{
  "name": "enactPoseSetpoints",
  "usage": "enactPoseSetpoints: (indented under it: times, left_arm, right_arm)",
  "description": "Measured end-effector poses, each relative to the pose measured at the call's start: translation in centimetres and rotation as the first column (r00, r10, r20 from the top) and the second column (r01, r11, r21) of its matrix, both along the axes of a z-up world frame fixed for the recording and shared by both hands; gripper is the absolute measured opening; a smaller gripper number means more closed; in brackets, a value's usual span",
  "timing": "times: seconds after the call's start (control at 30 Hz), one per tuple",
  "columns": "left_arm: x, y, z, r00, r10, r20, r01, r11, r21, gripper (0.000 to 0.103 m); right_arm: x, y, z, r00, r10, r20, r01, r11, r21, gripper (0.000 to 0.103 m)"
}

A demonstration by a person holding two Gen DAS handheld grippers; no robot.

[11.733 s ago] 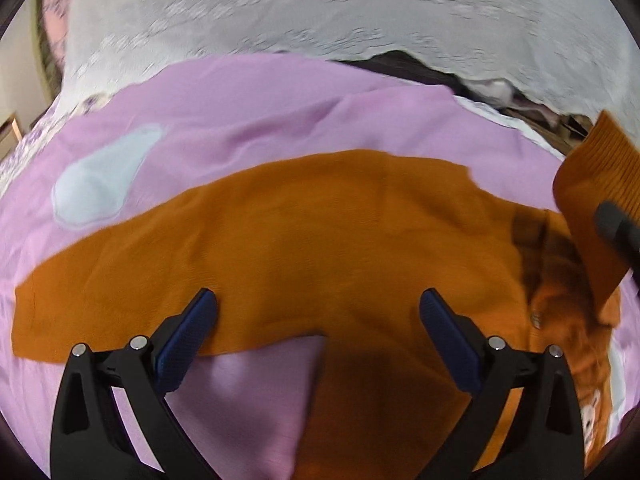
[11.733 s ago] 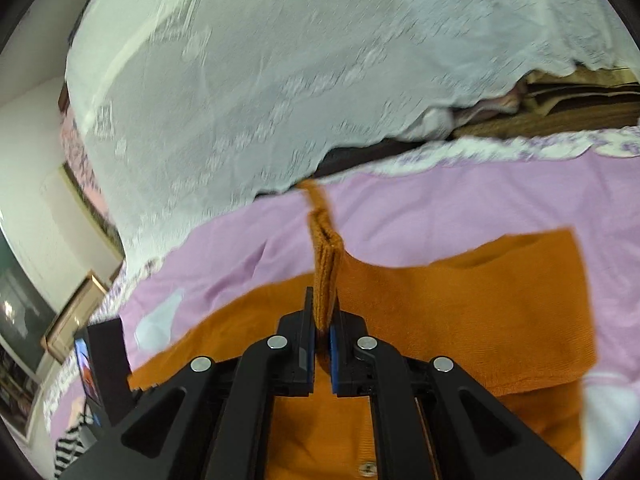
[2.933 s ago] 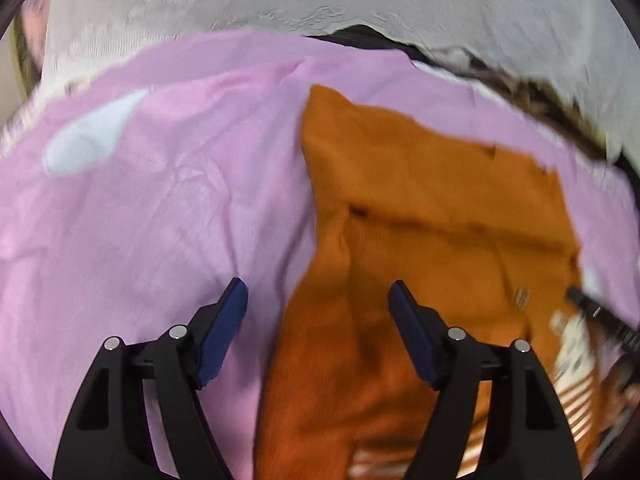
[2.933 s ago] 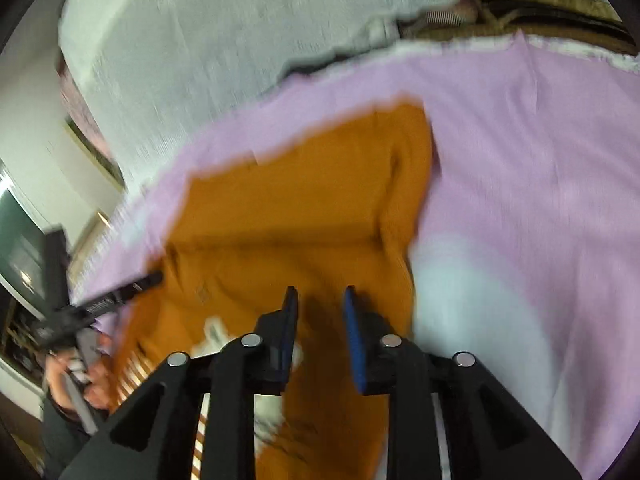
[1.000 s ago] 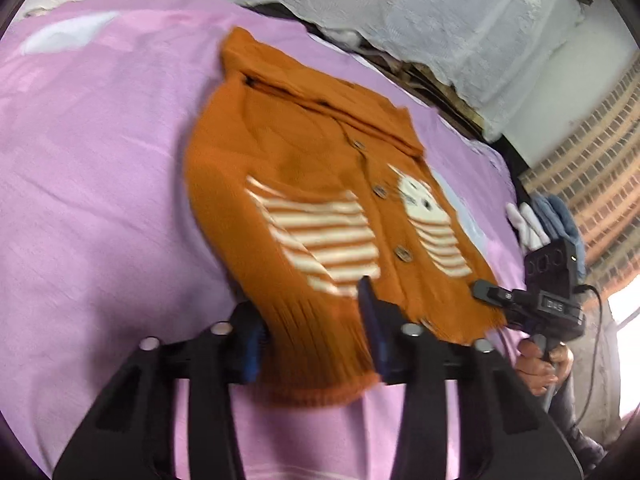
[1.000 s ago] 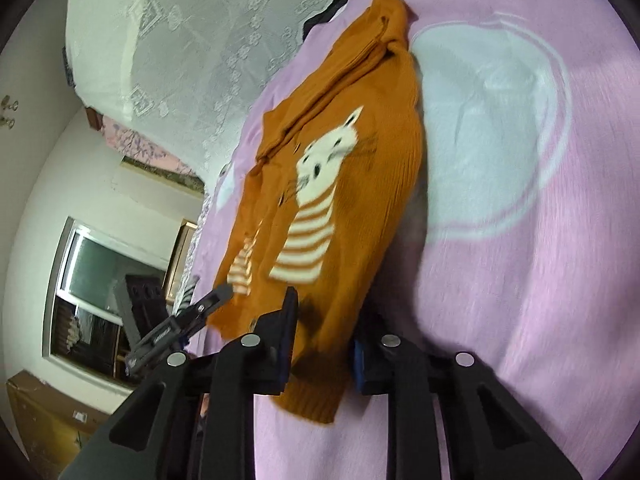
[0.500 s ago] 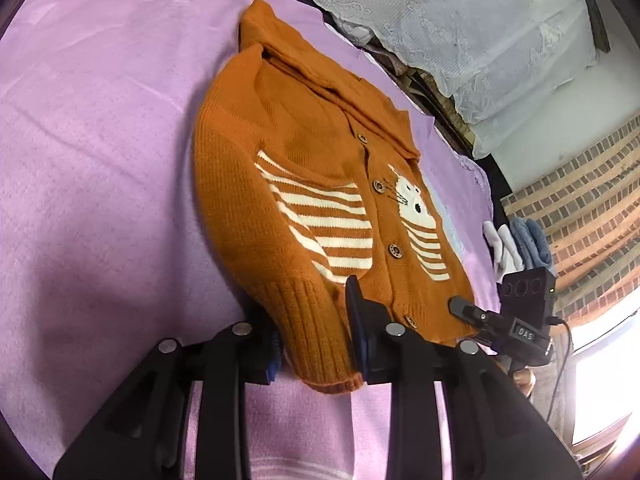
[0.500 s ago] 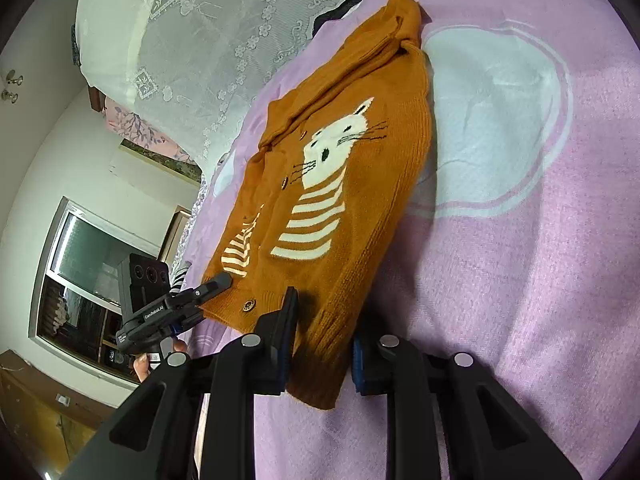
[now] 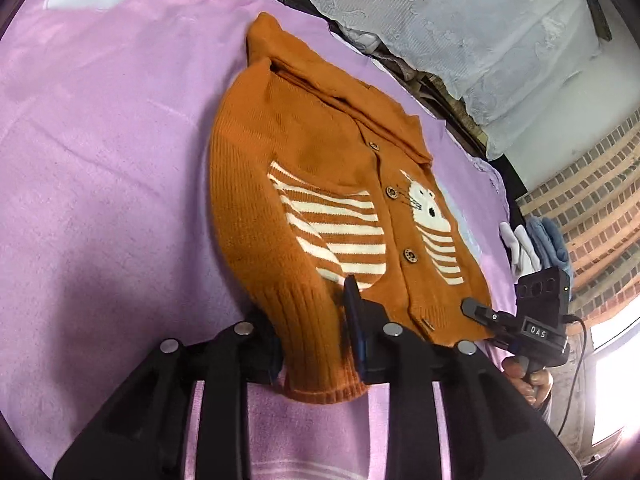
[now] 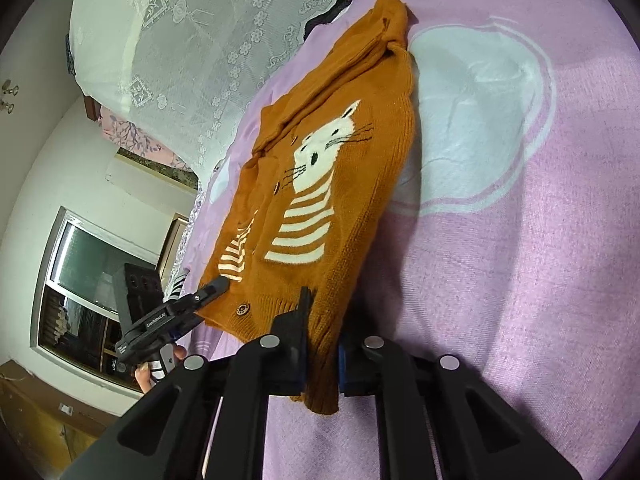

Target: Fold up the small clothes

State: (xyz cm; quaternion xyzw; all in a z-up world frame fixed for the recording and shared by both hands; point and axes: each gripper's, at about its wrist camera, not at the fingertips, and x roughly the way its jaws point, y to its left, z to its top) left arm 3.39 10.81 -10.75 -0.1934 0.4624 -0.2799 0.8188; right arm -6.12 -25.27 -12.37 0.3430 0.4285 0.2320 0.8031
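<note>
Orange cardigan (image 9: 320,184) lay front side up on the pink bedsheet (image 9: 100,160), collar toward 12 o'clock in the left wrist view, ribbed hem toward 6 o'clock. Sleeves were folded out of sight; body formed a narrow oblong. White cat motif (image 10: 328,140) with striped body sat on one front panel, a striped patch (image 9: 332,232) on the other, brown buttons (image 9: 409,255) down the middle.

Left tool (image 9: 316,340) was clenched on the ribbed hem corner at 6 o'clock of its view; knit bunched between the blue pads and a short length of rib hung out below them. Right tool (image 10: 320,344) was likewise clenched on the opposite hem corner, fabric pinched between its fingers, edge standing up from the sheet.

In the left wrist view the right tool appeared at 4 o'clock, tips just beside the hem edge. In the right wrist view the left tool appeared at 8 o'clock, tips at the hem.

White lace curtain (image 10: 180,40) hung beyond the bed at 11 o'clock. Pale blue print (image 10: 480,120) on the sheet lay just beside the cardigan at 2 o'clock.
</note>
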Motion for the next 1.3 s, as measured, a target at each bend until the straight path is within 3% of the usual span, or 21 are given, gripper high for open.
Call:
enactPoseSetpoints:
  times: [0.13, 0.33, 0.53, 0.7, 0.9, 1.07, 1.17, 1.3]
  left_arm:
    - [-0.5, -0.5, 0.3, 0.999, -0.016, 0.045, 0.015, 0.999, 0.035, 0.010]
    - [-2.5, -1.6, 1.7, 0.989, -0.039, 0.140, 0.027, 0.996, 0.086, 0.008]
    - [-4.7, -1.4, 1.4, 0.991, -0.041, 0.129, 0.032, 0.997, 0.076, 0.008]
    - [-5.5, -0.3, 1.4, 0.993, -0.029, 0.114, 0.028, 1.000, 0.015, 0.008]
    - [-4.1, -0.3, -0.4, 0.999, -0.033, -0.001, 0.033, 0.999, 0.012, 0.012]
    - [-4.1, -0.5, -0.6, 0.999, -0.040, -0.004, 0.040, 0.999, 0.011, 0.013]
    - [-4.2, -0.9, -0.4, 0.999, -0.044, 0.010, 0.043, 0.999, 0.024, 0.012]
    - [-4.9, -0.8, 0.7, 0.996, -0.043, 0.072, 0.041, 0.999, 0.033, 0.009]
  right_arm:
    - [-0.4, 0.5, 0.6, 0.999, -0.015, 0.038, 0.017, 0.999, -0.046, 0.006]
    - [-1.4, -0.5, 3.4, 0.985, -0.063, 0.163, 0.072, 0.996, -0.047, 0.005]
    - [-2.2, -1.7, 2.8, 0.990, -0.061, 0.128, 0.063, 0.998, -0.014, 0.005]
    - [-2.6, -1.6, 2.1, 0.995, -0.028, 0.097, 0.031, 0.999, -0.024, 0.005]
    - [-1.6, -1.8, 1.1, 1.000, -0.012, 0.026, 0.013, 1.000, -0.022, 0.015]
    - [-1.7, -1.1, 0.9, 1.000, 0.006, 0.029, -0.005, 0.999, -0.047, 0.019]
    - [-2.0, -0.6, 1.2, 0.999, 0.002, 0.055, 0.002, 0.997, -0.077, 0.007]
    - [-2.7, -0.6, 2.9, 0.990, -0.009, 0.139, 0.022, 0.995, -0.096, 0.006]
